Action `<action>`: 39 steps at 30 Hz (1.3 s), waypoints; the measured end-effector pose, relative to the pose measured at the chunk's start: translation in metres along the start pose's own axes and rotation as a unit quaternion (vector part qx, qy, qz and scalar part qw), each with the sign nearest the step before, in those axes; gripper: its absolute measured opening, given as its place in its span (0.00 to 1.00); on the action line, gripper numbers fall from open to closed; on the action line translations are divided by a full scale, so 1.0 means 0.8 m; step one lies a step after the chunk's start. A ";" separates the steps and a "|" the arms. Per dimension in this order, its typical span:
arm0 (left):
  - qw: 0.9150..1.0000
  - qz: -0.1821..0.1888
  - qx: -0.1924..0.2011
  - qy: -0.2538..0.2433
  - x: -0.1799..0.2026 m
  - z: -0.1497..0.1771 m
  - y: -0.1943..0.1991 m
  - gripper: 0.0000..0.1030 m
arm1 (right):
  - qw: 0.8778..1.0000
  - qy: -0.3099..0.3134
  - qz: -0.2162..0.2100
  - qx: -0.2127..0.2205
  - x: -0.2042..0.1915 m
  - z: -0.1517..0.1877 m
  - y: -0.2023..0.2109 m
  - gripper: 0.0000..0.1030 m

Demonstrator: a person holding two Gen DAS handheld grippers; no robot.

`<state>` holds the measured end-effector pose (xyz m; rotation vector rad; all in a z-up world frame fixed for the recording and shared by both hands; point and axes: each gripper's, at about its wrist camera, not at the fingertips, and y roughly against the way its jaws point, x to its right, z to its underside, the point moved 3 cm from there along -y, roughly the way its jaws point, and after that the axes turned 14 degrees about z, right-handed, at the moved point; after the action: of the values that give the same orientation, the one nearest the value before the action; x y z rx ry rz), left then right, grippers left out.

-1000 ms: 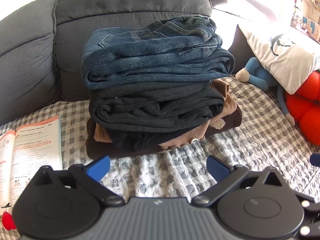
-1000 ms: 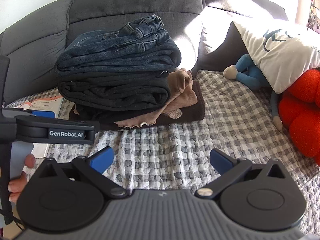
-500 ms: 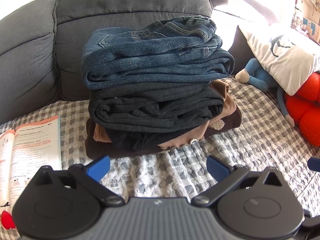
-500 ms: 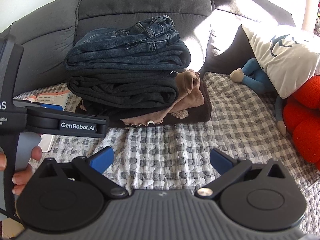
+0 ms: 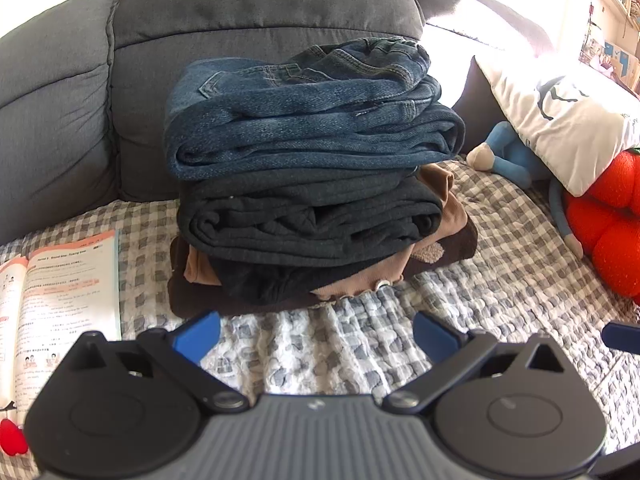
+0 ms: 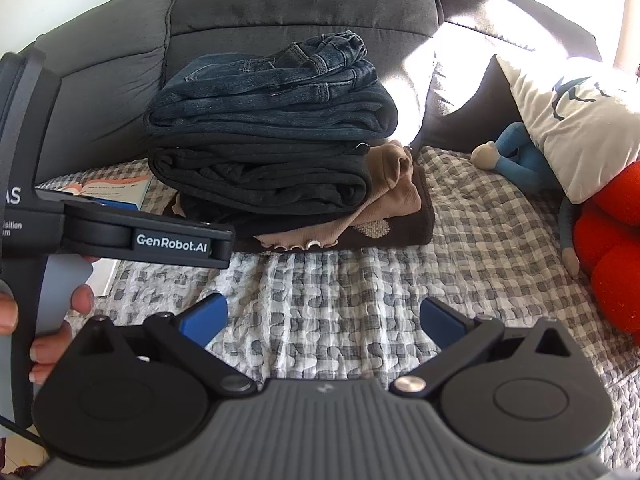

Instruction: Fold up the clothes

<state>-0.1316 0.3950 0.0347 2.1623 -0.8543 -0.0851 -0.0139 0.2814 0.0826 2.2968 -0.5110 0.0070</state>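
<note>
A stack of folded clothes stands on the checked sofa cover against the grey backrest. Blue jeans [image 5: 312,120] lie on top, dark grey trousers [image 5: 312,224] under them, and tan and dark brown garments [image 5: 448,236] at the bottom. The right wrist view shows the same stack [image 6: 272,148]. My left gripper [image 5: 316,336] is open just in front of the stack, nothing between its blue pads. My right gripper [image 6: 324,318] is open too, further back over the cover, and empty. The left gripper's body [image 6: 120,236] and the hand holding it [image 6: 52,320] fill the left of the right wrist view.
An open booklet [image 5: 60,300] lies left of the stack. At the right are a white pillow [image 5: 568,120], a blue plush toy [image 5: 512,156] and a red plush [image 5: 612,220]. The checked cover [image 6: 460,260] stretches between the stack and the toys.
The right gripper's view has shifted, with the stack now more central and nearer. The left gripper has barely moved. Both stay open.
</note>
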 end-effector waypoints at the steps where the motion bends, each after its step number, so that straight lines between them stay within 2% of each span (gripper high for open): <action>1: 1.000 0.000 0.000 0.000 0.000 0.000 0.000 1.00 | 1.000 0.000 0.000 0.000 0.000 0.000 0.000 1.00; 39: 1.000 0.003 0.002 0.003 -0.001 -0.001 0.003 1.00 | 1.000 0.000 -0.013 -0.008 -0.003 0.002 -0.003 1.00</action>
<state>-0.1332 0.3946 0.0365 2.1629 -0.8580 -0.0725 -0.0158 0.2825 0.0792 2.2874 -0.4793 -0.0110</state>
